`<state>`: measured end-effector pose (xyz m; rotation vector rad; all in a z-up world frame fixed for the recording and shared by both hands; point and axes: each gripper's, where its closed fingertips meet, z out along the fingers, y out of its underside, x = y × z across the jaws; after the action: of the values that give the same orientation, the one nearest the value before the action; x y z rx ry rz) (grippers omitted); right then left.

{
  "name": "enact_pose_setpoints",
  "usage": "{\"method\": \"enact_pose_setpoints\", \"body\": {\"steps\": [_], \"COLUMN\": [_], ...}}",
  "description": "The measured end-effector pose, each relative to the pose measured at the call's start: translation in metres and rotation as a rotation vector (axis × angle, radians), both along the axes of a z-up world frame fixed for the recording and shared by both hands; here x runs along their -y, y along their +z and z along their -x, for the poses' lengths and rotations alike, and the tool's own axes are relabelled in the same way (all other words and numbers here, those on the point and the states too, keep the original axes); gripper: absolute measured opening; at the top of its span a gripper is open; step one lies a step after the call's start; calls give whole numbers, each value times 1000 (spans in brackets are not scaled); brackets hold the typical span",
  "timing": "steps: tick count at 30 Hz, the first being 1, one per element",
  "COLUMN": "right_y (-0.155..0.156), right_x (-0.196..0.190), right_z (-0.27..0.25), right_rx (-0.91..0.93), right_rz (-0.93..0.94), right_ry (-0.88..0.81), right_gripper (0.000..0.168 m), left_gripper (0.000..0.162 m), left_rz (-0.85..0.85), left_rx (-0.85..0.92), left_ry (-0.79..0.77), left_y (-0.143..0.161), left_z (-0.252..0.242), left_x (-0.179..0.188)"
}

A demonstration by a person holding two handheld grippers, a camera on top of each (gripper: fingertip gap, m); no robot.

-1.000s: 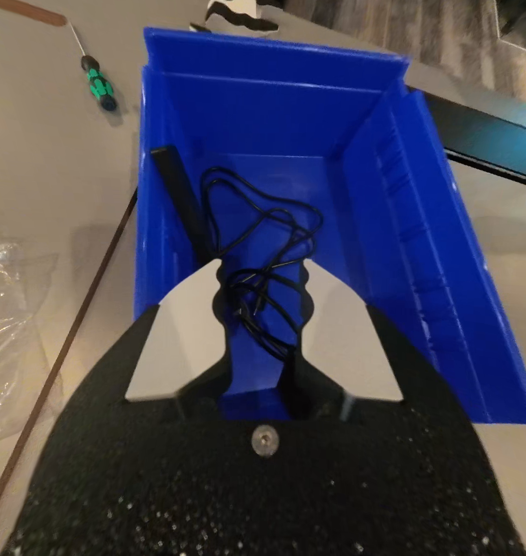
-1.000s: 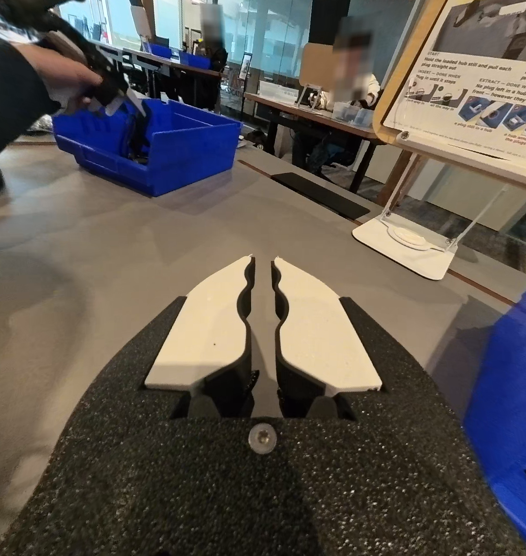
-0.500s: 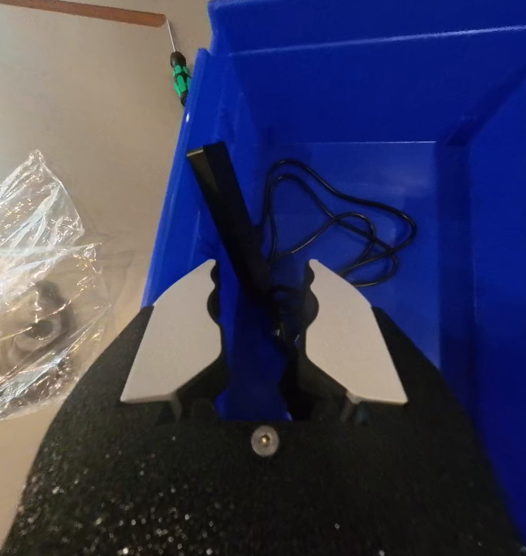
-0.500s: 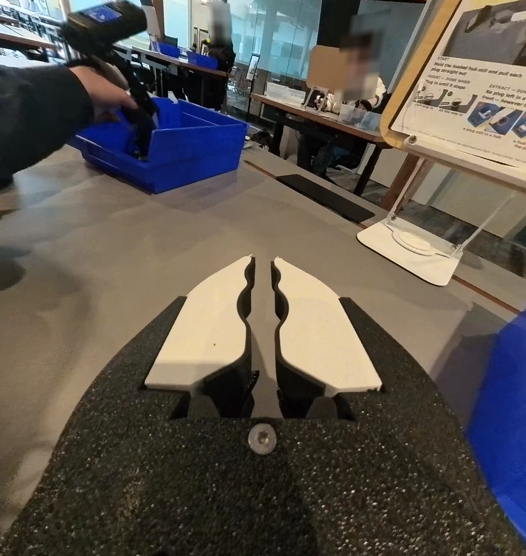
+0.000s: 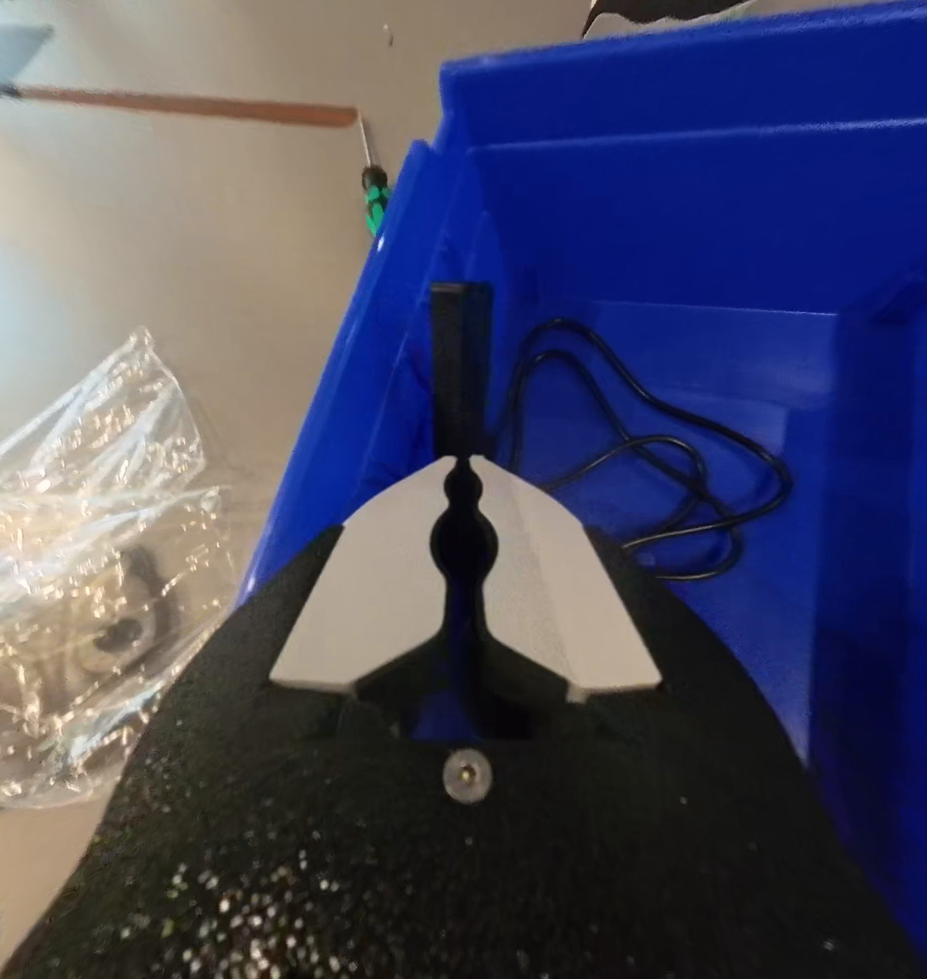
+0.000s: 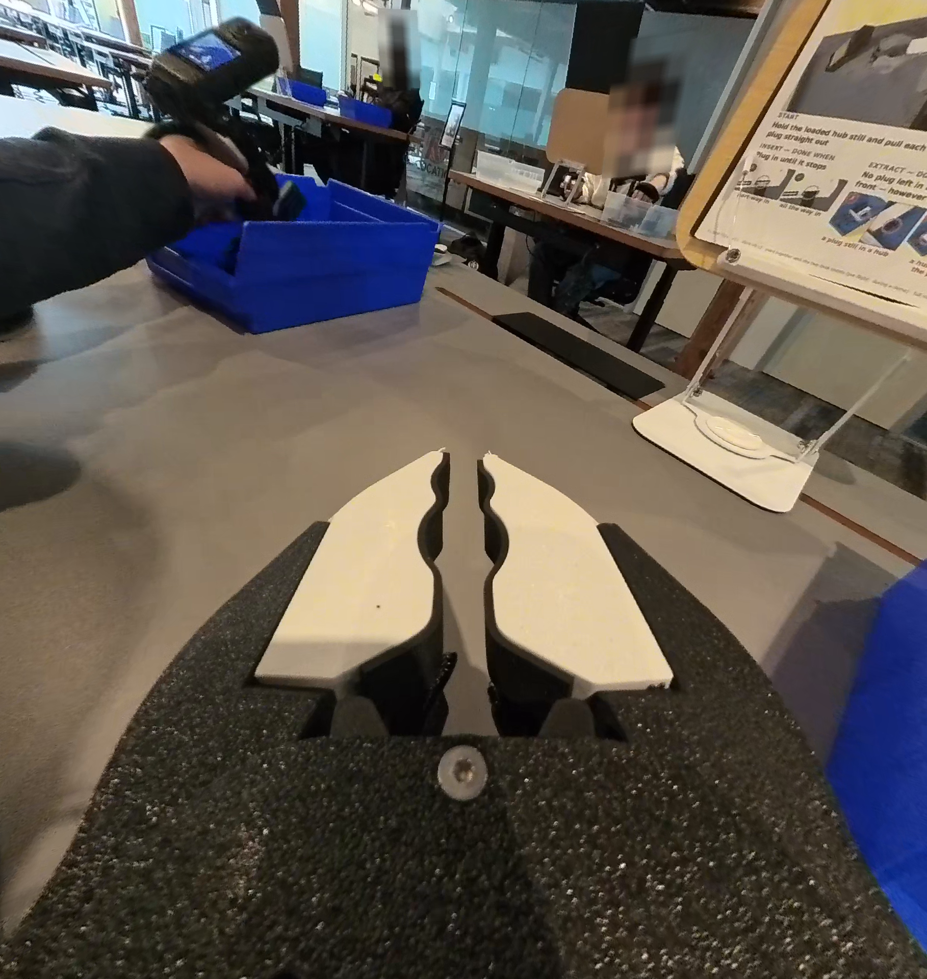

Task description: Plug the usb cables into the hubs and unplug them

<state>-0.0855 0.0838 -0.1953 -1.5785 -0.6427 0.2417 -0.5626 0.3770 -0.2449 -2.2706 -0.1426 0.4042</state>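
Observation:
In the left wrist view a blue bin (image 5: pixel 662 212) holds a long black USB hub (image 5: pixel 458 365) leaning on its left wall and a loose black cable (image 5: pixel 657 439) on its floor. My left gripper (image 5: pixel 461 460) is inside the bin, its fingertips shut on the lower part of the hub. In the right wrist view my left gripper (image 6: pixel 270 201) shows far off over the same bin (image 6: pixel 318 281), held by a hand. My right gripper (image 6: pixel 464 455) hovers over the grey table, nearly shut with a narrow gap, and holds nothing.
A crumpled clear plastic bag (image 5: pixel 80 530) and a green-handled screwdriver (image 5: pixel 374 204) lie left of the bin. A second blue bin (image 6: pixel 901 662) is close on my right. An instruction board (image 6: pixel 848 159) on a white stand (image 6: pixel 726 450) stands at the back right.
My left gripper has moved left inside the bin, from over the cable to the hub, and has shut on the hub. My right gripper has stayed still.

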Motion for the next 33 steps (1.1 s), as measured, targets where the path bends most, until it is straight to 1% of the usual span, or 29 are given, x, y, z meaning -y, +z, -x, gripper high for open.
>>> {"method": "enact_pose_setpoints", "body": {"steps": [3, 5, 9, 12, 14, 16, 19, 21, 25, 26, 27, 29, 30, 33], "right_y": [0, -1, -2, -2, -2, -3, -4, -6, -10, -10, -12, -14, -16, -21], "right_x": [1, 1, 0, 1, 1, 1, 1, 1, 1, 1, 1, 1, 0, 0], "right_z": [1, 1, 2, 3, 3, 4, 6, 8, 11, 12, 13, 14, 15, 17], "right_rx": [4, 11, 20, 23, 28, 35, 49, 62, 100, 112, 124, 151, 167, 220], "right_rz": [-2, -2, -2, 0, -1, -2, -4, 0, -2, -4, -4, -2, -1, 1], "right_ry": [4, 5, 3, 8, 10, 13, 20, 25, 31, 33, 35, 38, 39, 37], "right_gripper": [10, 10, 10, 10, 10, 9, 9, 9, 9, 9, 9, 9, 9, 9], "left_gripper": [0, 0, 0, 0, 0, 0, 0, 0, 1, 19, 35, 45, 47, 51], "left_rz": [40, 25, -72, -90, -47, 21, 92, 127, 176, 185, 198, 218, 224, 186], "left_rx": [-20, -9, 2, 43, 85, 77, -47, -99, -48, -22, 10, 66, 78, 49], "left_ry": [-51, -98, -151, -153, -155, -151, -154, -147, -135, -134, -141, -130, -123, -108], "left_y": [-4, -3, 21, 31, 25, 16, 7, 2, -16, -21, -26, -36, -38, -31], "left_z": [-2, -8, -13, -10, -9, -6, 0, 1, -3, -5, -8, -9, -8, -5], "left_x": [-1, -3, -2, 5, 14, 24, 35, 40, 45, 45, 46, 46, 46, 41]}}
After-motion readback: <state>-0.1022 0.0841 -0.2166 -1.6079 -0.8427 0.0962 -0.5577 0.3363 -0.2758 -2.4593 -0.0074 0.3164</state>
